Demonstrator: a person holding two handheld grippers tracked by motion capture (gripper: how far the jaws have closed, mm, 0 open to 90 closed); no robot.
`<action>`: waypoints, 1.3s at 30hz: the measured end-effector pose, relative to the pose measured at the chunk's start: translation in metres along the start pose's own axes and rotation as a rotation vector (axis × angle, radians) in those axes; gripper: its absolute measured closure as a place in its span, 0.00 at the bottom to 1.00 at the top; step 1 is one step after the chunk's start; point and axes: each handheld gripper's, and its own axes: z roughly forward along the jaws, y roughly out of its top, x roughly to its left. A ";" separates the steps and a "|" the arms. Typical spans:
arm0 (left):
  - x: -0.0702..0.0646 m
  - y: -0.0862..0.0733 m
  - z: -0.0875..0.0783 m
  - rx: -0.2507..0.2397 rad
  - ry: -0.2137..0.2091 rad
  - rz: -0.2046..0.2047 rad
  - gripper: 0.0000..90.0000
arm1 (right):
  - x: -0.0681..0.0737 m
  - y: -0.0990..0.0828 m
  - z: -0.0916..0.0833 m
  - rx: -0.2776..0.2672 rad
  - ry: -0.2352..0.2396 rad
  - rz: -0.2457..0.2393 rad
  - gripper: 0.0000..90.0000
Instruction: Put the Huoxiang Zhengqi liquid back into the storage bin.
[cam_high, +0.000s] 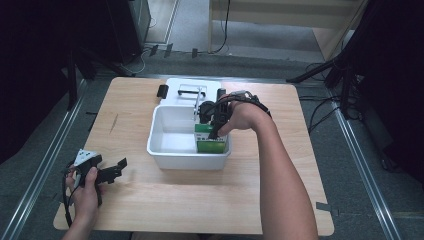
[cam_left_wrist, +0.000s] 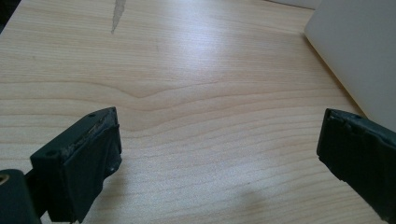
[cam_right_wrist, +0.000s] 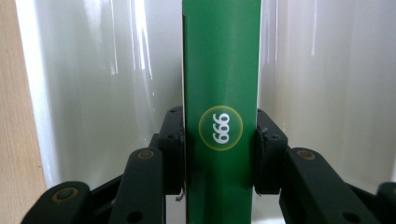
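Note:
A green box (cam_high: 210, 139) with a round "999" mark (cam_right_wrist: 220, 128) stands inside the white plastic bin (cam_high: 170, 132), against its right wall. My right gripper (cam_high: 214, 131) reaches down into the bin from above and is shut on the green box, one pad (cam_right_wrist: 176, 140) pressed on each narrow side. My left gripper (cam_high: 116, 167) rests low over the table's near left corner, open, nothing between its jaws. In the left gripper view its pads (cam_left_wrist: 88, 163) stand wide apart over bare wood, with the bin's wall (cam_left_wrist: 359, 51) at the right.
The bin's white lid (cam_high: 192, 90) with a black handle lies flat behind the bin. A small black object (cam_high: 162, 90) sits left of the lid. The wooden table (cam_high: 150, 195) has free room in front and at the left. Dark stands and cables surround the table.

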 end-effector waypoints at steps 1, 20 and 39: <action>0.000 0.000 0.000 0.000 0.000 0.000 0.01 | 0.000 0.000 0.000 0.003 0.003 0.004 0.70; 0.000 0.000 0.000 0.003 0.003 -0.001 0.01 | 0.001 -0.002 -0.026 -0.049 0.004 0.135 0.37; -0.001 0.000 0.001 0.002 0.011 -0.001 0.01 | 0.002 -0.040 -0.070 -0.272 -0.111 0.584 0.26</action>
